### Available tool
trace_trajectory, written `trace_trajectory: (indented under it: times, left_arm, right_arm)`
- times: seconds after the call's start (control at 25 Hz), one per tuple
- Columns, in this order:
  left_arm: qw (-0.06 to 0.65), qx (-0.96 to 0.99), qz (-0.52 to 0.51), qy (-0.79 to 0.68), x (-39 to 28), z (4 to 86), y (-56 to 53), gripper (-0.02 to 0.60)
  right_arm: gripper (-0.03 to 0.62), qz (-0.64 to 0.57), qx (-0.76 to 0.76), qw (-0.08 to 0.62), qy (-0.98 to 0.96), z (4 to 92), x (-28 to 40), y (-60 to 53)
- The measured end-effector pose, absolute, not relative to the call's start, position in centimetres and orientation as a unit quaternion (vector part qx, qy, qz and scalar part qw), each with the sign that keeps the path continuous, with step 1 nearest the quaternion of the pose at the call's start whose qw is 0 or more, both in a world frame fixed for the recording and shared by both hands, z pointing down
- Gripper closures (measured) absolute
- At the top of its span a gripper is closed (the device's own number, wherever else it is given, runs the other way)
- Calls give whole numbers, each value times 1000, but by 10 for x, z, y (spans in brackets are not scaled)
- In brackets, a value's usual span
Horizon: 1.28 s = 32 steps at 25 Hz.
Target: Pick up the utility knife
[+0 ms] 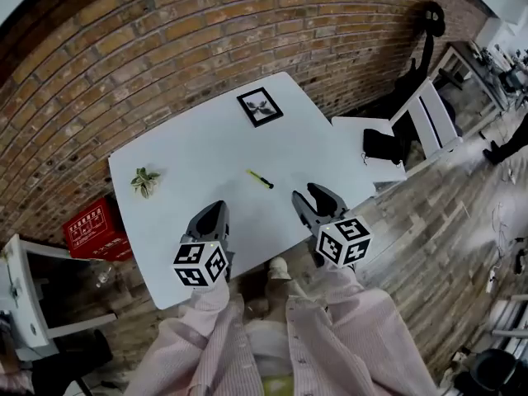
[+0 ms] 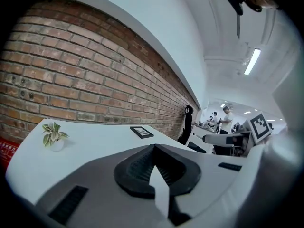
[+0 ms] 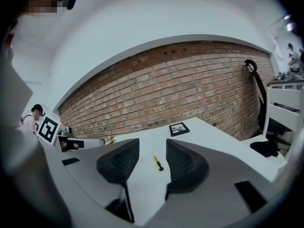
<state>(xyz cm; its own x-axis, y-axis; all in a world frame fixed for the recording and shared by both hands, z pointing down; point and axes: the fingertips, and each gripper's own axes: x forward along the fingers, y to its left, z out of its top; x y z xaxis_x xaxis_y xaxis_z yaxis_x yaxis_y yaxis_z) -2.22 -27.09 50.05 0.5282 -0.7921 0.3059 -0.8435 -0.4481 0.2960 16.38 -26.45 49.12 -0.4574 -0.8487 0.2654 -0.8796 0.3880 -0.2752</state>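
**Work surface:** white rectangular table (image 1: 206, 151) set against a red-brown brick wall (image 1: 165, 40).

**Task item:** slim yellow-green utility knife (image 1: 260, 179) w/ dark tip lies flat on the table, approx. mid-surface, untouched. It sits ahead of both grippers and nearer the right one, w/ bare tabletop btwn it and each. In the right gripper view the utility knife (image 3: 157, 163) shows through the gap btwn the jaws, resting on the table beyond them and touching neither pad.

**Left gripper** (image 1: 213, 214): over the near table edge. Left gripper view shows the left gripper (image 2: 153, 148) w/ its ribbed dark pads brought together, no gap, nothing btwn them.

**Right gripper** (image 1: 317, 200): over the near right part of the table. Right gripper (image 3: 152, 145) has its jaws spread wide apart; nothing gripped.

**Other items:**
- Black-framed picture (image 1: 260, 106) lying flat near the far table edge, well apart from the knife.
- Small potted plant (image 1: 145, 180) w/ green-and-white leaves, left side of the table.
- Red plastic crate (image 1: 92, 228) on the floor, left of the table by the wall.
- Black bag (image 1: 381, 145) on a white surface just off the table's right side.

**Operator:** pale pink striped sleeves (image 1: 330, 320) visible behind the grippers.
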Motion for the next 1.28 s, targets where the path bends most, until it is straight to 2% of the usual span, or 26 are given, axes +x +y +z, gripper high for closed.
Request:
trace_trajectory:
  times: [0.4, 1.28]
  left_arm:
    - [255, 815, 76, -514, -8, 539, -300, 589]
    - [328, 776, 98, -529, -13, 592, -322, 589]
  right_arm:
    - [434, 204, 440, 103, -868, 524, 149, -319]
    - [434, 216, 340, 243, -882, 604, 97, -363]
